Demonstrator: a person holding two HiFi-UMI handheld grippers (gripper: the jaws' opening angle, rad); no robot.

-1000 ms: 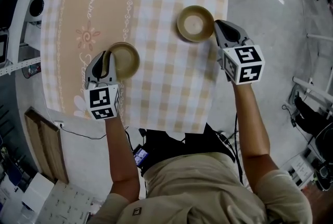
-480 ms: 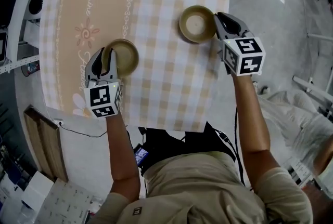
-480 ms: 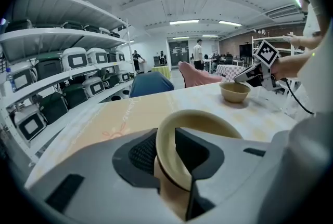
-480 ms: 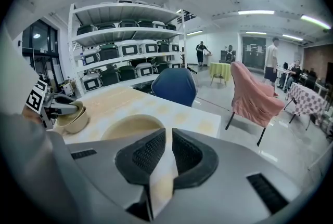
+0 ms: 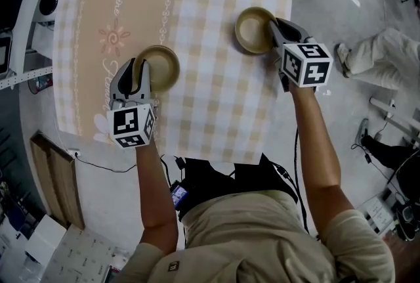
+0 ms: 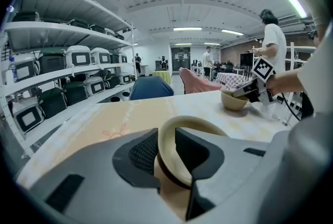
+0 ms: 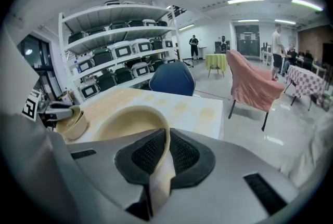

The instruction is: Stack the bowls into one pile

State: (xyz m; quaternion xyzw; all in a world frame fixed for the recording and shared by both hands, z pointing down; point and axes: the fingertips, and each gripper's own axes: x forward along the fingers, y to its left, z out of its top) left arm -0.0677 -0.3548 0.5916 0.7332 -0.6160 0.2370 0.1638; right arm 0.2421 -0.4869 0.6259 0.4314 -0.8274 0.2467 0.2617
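L gripper point(image 5: 136, 73) clamped on rim of round tan bowl point(image 5: 163, 67), R gripper point(image 5: 275, 31) pinching rim of 2nd tan bowl point(image 5: 251, 29), bowls well apart.

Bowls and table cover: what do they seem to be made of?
Left bowl and right bowl: beige, with a matte, even surface and thin rims. They are probably melamine plastic or satin-glazed ceramic; the look cannot settle which. Tablecloth: printed checks and a flower motif, lying smooth and flat. It is likely fabric or vinyl.
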